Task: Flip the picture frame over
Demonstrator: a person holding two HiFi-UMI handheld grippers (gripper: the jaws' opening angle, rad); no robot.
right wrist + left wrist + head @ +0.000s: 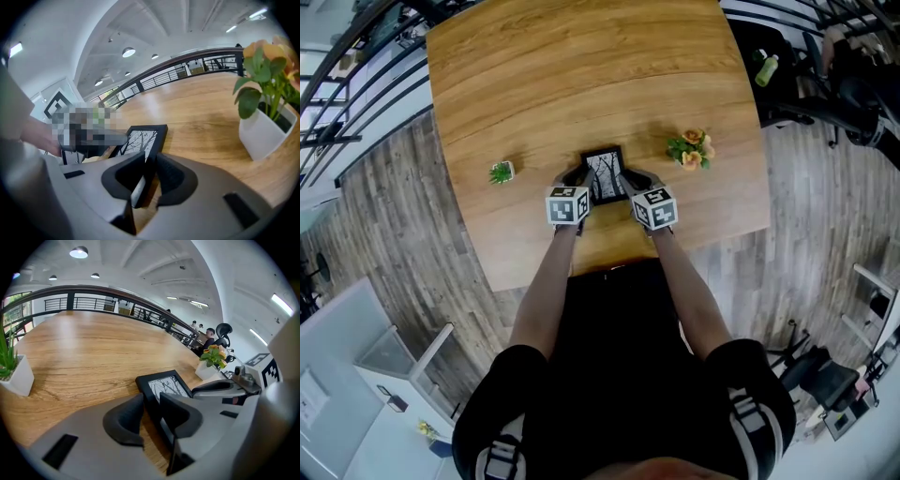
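A small black picture frame lies on the wooden table with its tree picture facing up. My left gripper straddles the frame's left edge and my right gripper its right edge. In the left gripper view the frame runs between the jaws of the left gripper, with bare wood showing beside the outer pad. In the right gripper view the frame has its edge inside the right gripper, with a gap to one pad. Neither pair of pads presses on it.
A small green plant in a white pot stands left of the frame. A white pot of orange flowers stands to its right. The table's front edge is just behind my grippers. A railing and office chairs surround the table.
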